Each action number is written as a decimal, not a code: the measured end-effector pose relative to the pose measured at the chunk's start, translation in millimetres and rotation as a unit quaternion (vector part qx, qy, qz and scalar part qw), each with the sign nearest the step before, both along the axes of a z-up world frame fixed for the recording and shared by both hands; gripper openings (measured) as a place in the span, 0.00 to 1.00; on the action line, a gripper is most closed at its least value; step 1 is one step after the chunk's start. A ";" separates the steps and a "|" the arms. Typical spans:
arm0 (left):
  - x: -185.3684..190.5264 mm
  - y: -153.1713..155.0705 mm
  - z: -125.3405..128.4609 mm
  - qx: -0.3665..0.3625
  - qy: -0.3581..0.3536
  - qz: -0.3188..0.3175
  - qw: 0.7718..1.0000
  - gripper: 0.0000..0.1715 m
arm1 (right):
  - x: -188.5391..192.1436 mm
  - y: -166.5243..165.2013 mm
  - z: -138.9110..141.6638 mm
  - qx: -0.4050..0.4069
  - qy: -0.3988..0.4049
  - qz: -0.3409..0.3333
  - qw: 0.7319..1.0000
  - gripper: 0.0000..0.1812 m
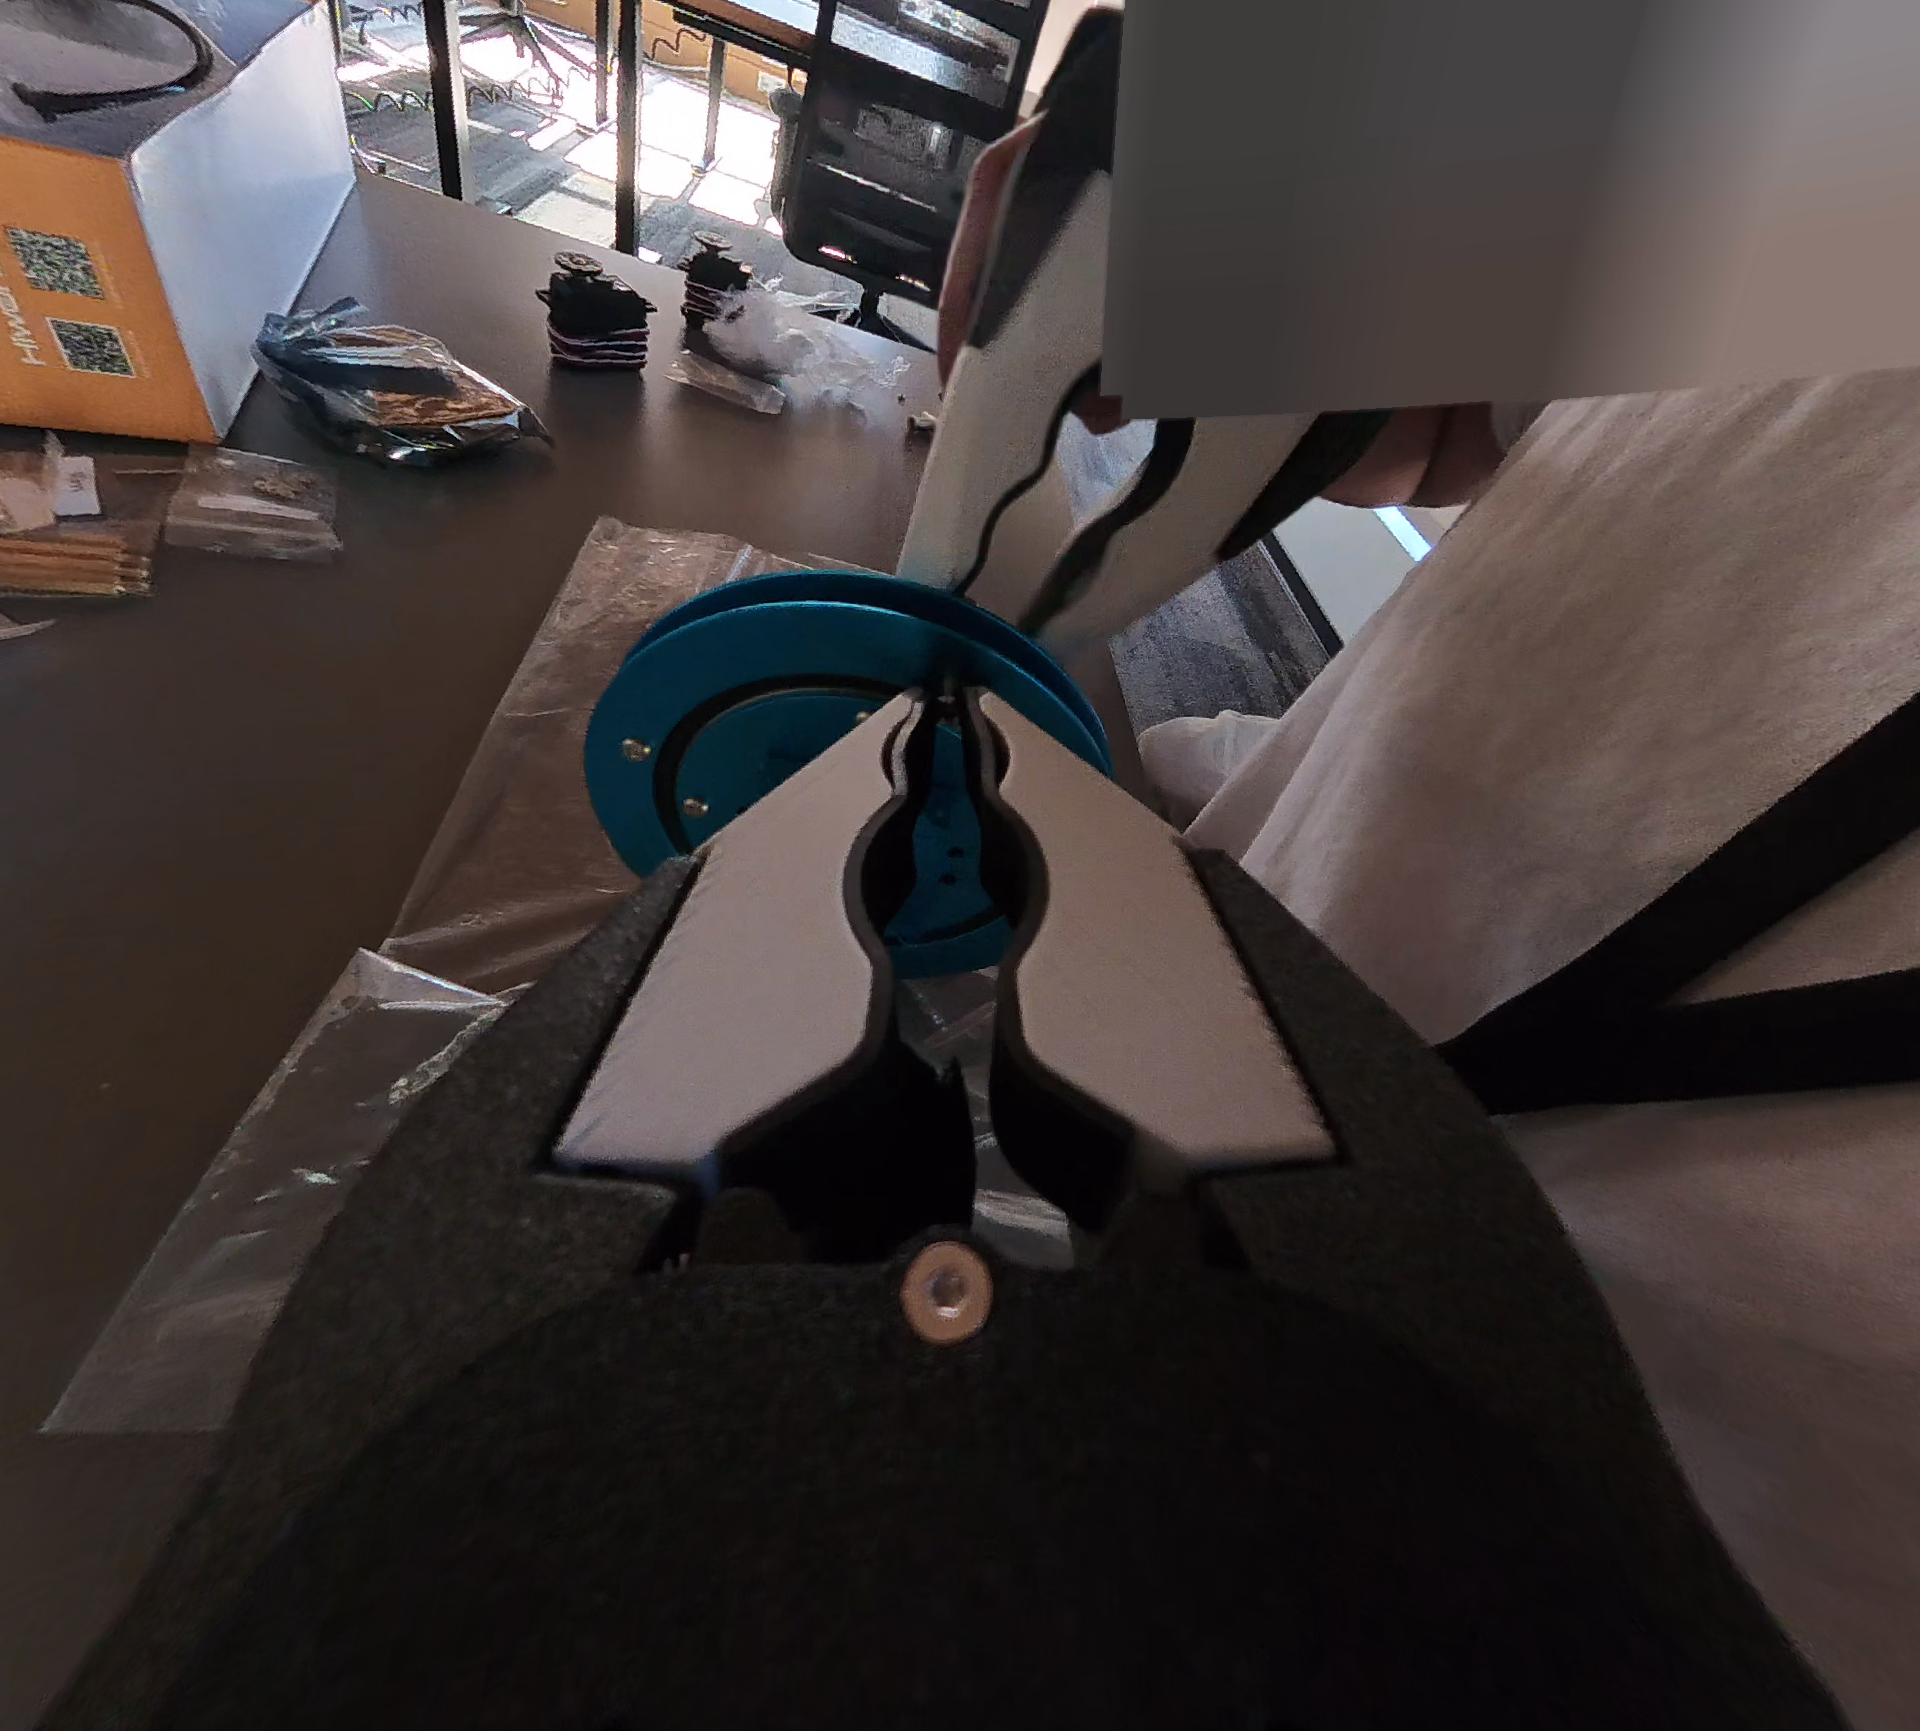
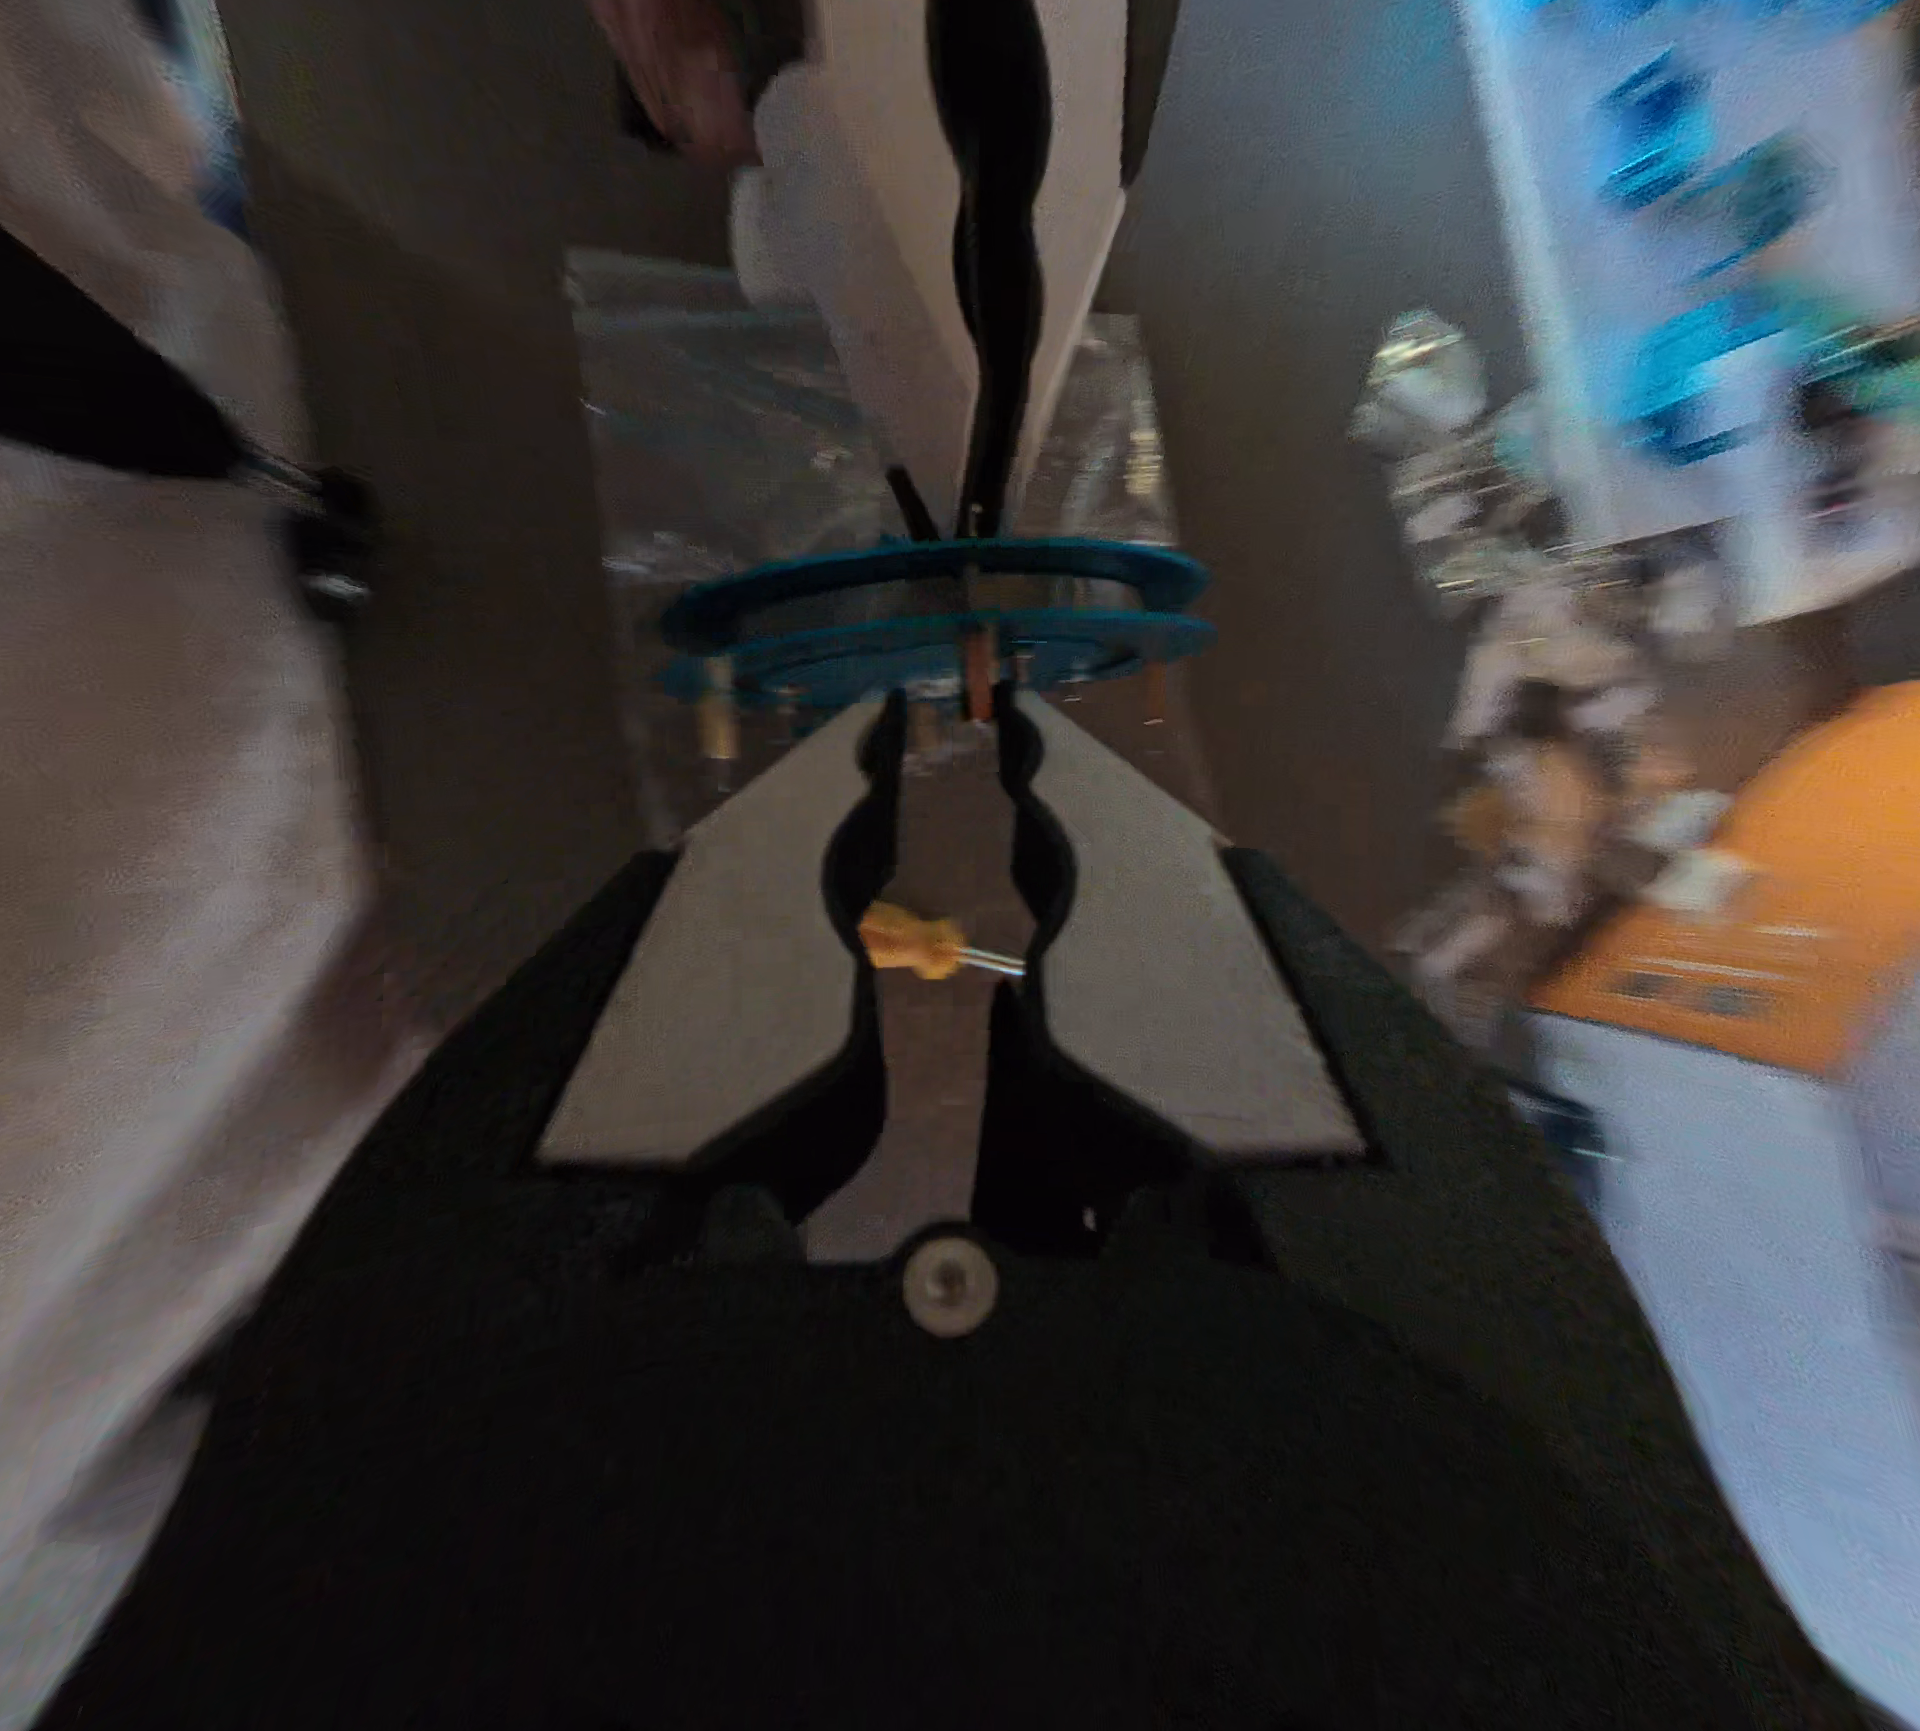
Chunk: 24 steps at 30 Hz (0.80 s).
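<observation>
**Two grippers meet at one blue disc assembly**

The left gripper (image 1: pixel 940 705) has its two white fingers drawn together at the tips, pinched on the rim of a blue metal double-disc assembly (image 1: pixel 665 725). The right gripper (image 2: pixel 940 694) reaches the same assembly (image 2: pixel 935 616) from the opposite side. Its two fingers stand a little apart and its tips sit right at the lower disc's edge; motion blur hides whether they grip it.

There is one assembly, made of two flat round blue plates stacked parallel with a narrow gap between them. The left wrist view shows three small silver screws on the near plate, around a dark inner ring. The assembly stands on edge above a clear plastic sheet (image 1: pixel 582 850) on the dark table (image 1: pixel 208 798). Its flat faces are turned towards the left gripper, so its axis runs roughly along that gripper's fingers.

One small yellow-handled pin (image 2: pixel 920 943) lies on the table below the right gripper.

Farther off on the table stand two black servo motors (image 1: pixel 597 315), beside one orange and white cardboard box (image 1: pixel 156 227) and several clear plastic bags (image 1: pixel 255 502).
</observation>
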<state>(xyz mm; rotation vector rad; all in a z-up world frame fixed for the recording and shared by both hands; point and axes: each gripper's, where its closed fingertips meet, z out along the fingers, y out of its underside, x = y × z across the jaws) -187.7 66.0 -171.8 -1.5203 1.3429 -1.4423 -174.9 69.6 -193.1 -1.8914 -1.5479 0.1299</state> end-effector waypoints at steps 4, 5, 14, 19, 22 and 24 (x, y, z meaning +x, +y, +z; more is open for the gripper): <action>-0.3 4.4 -0.2 -0.017 0.002 0.011 1.000 0.02 | 1.8 16.6 7.6 0.173 -0.070 0.015 0.982 0.02; -0.6 5.7 -0.3 -0.022 0.003 0.013 1.000 0.02 | 1.8 18.5 8.3 0.202 -0.081 0.017 0.976 0.02; -0.8 9.6 0.0 -0.029 0.003 0.025 0.999 0.02 | -0.4 19.5 7.2 0.173 -0.080 0.006 0.982 0.01; 0.6 -0.4 -0.7 0.033 0.004 0.015 0.999 0.02 | -4.4 -10.3 1.0 -0.323 0.071 -0.022 0.944 0.01; 1.5 3.7 -0.9 0.050 0.009 0.030 0.998 0.01 | -7.0 -11.6 7.2 -0.546 0.161 -0.058 0.820 0.02; 0.7 5.8 -1.0 0.048 0.010 0.033 0.998 0.01 | -8.5 -11.4 7.0 -0.548 0.172 -0.055 0.817 0.02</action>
